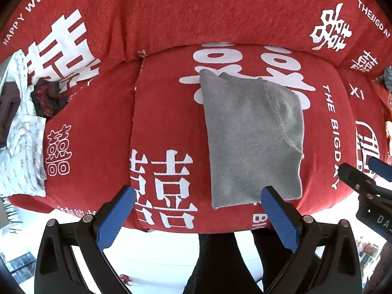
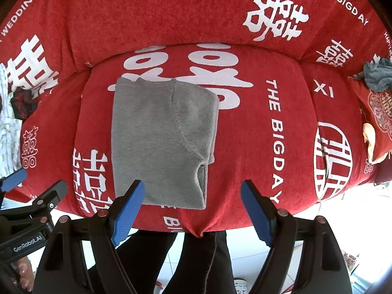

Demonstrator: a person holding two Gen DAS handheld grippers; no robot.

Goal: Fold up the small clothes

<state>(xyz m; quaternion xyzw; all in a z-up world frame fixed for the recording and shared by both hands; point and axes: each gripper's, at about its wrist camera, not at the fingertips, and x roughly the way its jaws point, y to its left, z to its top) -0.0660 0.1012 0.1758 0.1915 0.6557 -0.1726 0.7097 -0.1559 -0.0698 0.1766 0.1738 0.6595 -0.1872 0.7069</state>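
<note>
The grey garment hid part of the white lettering on the red sofa cover. A pile of clothes ran off the left edge. A dark grey cloth was cut by the right edge, its kind impossible to tell.

Each claw is built from glossy black plastic arms with triangular cut-outs, tipped by blue pads with a fine dimpled texture. On the left claw, round copper-coloured rivets are seen at the arm joints. The same rivets are seen on the right claw. White lettering reading "GenRobot.AI" is printed on the left claw's black body. Black trousers are worn by the person. Fingers with bare skin are visible.
</note>
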